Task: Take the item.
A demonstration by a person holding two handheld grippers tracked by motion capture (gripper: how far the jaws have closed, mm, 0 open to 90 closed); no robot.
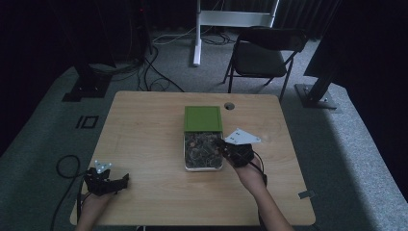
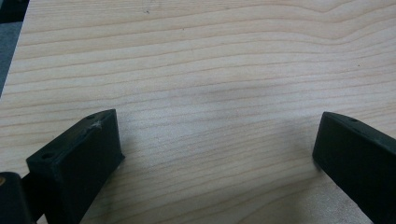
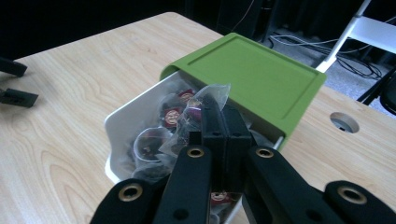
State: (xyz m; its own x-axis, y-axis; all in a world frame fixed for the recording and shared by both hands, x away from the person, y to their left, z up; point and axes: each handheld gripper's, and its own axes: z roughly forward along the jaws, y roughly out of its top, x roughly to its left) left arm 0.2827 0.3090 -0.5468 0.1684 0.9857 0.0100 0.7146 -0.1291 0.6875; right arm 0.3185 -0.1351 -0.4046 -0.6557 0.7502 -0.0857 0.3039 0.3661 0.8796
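A crinkly clear packet is pinched in the right claw above a white rectangular box at desk centre, its flat green lid slid half back. The left claw gapes over bare pale woodgrain near the front-left edge.

A pale wooden table, streaked with fine brown grain lines, is seen against grey carpet. A white box is half covered by a leaf-green lid. Clear wrapped packets with dark red and brown contents are seen inside the box. Both grippers, left and right, are black; brass-coloured rivets are set in the right one. A black chair and a white frame are shown behind.
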